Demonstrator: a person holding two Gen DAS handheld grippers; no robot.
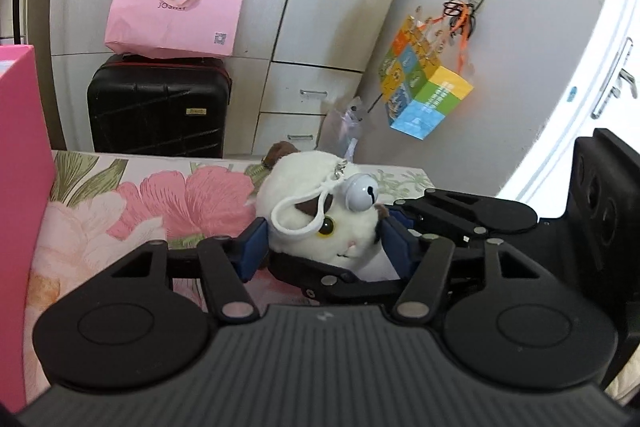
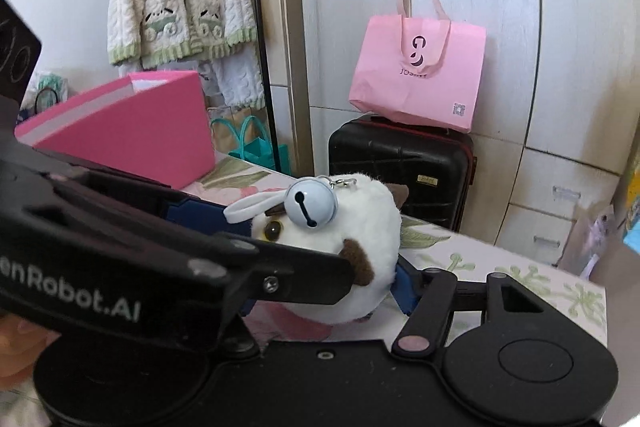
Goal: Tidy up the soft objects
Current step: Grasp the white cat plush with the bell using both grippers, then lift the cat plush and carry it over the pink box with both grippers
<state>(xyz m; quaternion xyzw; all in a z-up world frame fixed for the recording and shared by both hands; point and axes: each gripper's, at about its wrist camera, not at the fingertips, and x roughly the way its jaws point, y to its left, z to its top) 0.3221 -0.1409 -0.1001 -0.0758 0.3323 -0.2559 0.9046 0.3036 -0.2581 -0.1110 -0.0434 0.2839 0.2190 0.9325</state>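
A white plush cat (image 1: 320, 203) with brown patches, a pale blue bell (image 1: 359, 193) and a white loop lies on the floral bedspread (image 1: 168, 203). My left gripper (image 1: 322, 241) has its blue pads against both sides of the cat. The right gripper's black fingers (image 1: 320, 273) come in from the right and cross in front of the cat's chin. In the right wrist view the plush cat (image 2: 360, 239) sits in my right gripper (image 2: 326, 293). Its right blue pad touches the cat; its left pad is hidden under the left gripper's finger (image 2: 280, 267).
A pink box (image 2: 132, 131) stands on the bed to the left. Beyond the bed's far edge are a black suitcase (image 1: 160, 111) with a pink bag (image 1: 176, 7) on it, white wardrobe drawers (image 1: 296, 95) and a hanging colourful bag (image 1: 424, 87).
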